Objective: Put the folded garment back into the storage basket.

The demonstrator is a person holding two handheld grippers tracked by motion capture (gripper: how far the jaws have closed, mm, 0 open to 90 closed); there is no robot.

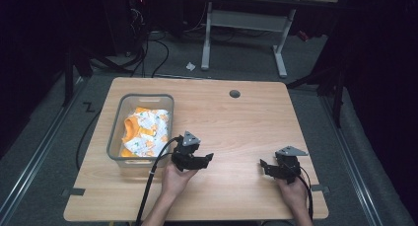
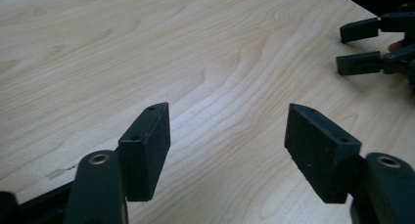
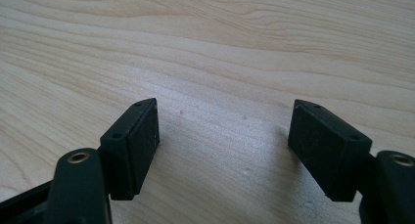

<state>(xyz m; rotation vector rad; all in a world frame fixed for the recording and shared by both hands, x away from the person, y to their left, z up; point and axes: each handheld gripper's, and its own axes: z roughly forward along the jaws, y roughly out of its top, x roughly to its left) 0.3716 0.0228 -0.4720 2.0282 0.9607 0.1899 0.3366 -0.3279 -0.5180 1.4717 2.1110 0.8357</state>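
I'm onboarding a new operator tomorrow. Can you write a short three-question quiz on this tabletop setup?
1. True or false: the left gripper is shut on the cloth.
2. Where does the orange-and-white patterned cloth lie? A) in the clear plastic bin B) loose on the wooden table C) on the floor
3. Fill in: both grippers' jaws stand ____, with nothing between them.

Key:
1. False; it is open over bare wood.
2. A
3. Open; the right gripper too.
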